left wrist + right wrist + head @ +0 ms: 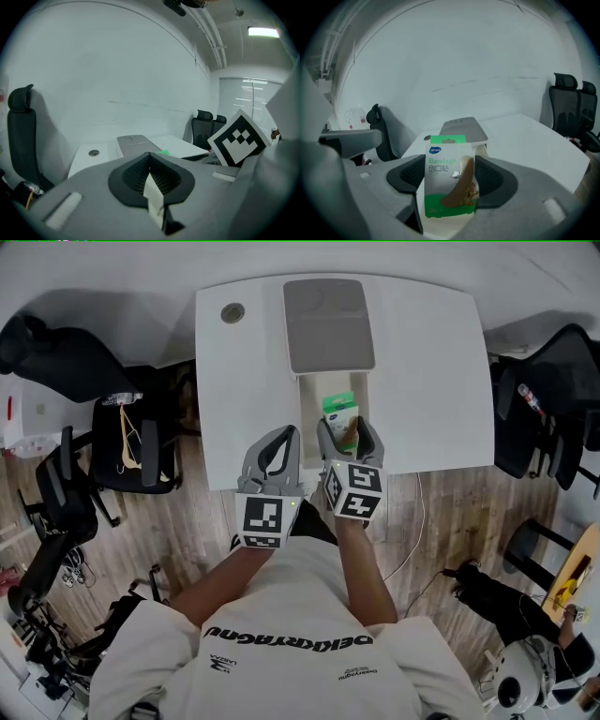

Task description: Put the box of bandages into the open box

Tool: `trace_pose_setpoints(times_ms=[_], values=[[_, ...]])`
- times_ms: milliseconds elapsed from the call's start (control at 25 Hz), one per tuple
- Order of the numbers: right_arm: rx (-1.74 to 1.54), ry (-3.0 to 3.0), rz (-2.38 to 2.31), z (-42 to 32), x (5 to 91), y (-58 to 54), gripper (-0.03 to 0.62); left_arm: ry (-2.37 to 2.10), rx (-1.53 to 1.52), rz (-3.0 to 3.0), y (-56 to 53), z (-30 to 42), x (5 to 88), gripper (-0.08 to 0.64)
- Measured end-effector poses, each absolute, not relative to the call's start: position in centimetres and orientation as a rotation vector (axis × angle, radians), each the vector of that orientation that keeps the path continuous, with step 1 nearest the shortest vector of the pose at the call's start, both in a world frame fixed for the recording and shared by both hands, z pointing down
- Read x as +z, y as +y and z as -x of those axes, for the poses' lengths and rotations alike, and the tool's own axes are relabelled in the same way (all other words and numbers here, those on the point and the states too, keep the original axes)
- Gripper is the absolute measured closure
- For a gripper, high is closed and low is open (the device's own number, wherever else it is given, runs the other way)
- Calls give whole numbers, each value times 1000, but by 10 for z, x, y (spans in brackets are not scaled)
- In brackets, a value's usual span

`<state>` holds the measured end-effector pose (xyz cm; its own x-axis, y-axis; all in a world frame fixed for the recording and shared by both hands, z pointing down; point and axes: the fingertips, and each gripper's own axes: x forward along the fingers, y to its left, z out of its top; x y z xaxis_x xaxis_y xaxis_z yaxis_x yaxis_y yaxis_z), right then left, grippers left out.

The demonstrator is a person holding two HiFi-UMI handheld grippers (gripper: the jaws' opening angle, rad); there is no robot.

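The box of bandages (pixel 339 412), green and white, stands upright between the jaws of my right gripper (pixel 349 434), which is shut on it. In the right gripper view the box of bandages (pixel 449 183) fills the gap of the right gripper (pixel 451 174). It hangs over the near end of the open box (pixel 307 423), a white carton whose grey lid (pixel 328 324) lies flipped back on the table. My left gripper (pixel 286 442) sits just left of the carton at the table's front edge, jaws together and holding nothing. A pale strip shows at the closed left gripper (pixel 150 159).
The white table (pixel 431 381) has a round cable hole (pixel 232 312) at its far left. Black office chairs stand at the left (pixel 84 367) and right (pixel 553 413). A cable (pixel 417 531) trails on the wooden floor near the right side.
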<state>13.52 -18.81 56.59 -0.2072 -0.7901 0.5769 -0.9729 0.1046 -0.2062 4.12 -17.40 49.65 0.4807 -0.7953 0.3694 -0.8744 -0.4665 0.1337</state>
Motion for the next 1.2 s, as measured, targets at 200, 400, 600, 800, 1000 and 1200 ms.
trace_pose_setpoints(times_ms=[200,400,600,800,1000,1200], values=[[809,-2041,-1726,-141,580,-190,267,-1416,380,-2430,-174,-44,498,558],[830,-2017,-1712,-144,592,-191,267,-1418,388,-2434,-175,-48,497,558],[846,-1997,-1703,-143,605,-195,267,-1408,390,-2436,-175,-50,500,558],[847,-1992,-1704,-142,612,-203,267,-1397,390,-2438,-176,-53,502,558],[875,-1980,-1696,-140,621,-203,267,-1390,403,-2435,-174,-53,507,558],[886,-1957,-1679,-138,631,-205,267,-1389,407,-2427,-175,-51,511,558]])
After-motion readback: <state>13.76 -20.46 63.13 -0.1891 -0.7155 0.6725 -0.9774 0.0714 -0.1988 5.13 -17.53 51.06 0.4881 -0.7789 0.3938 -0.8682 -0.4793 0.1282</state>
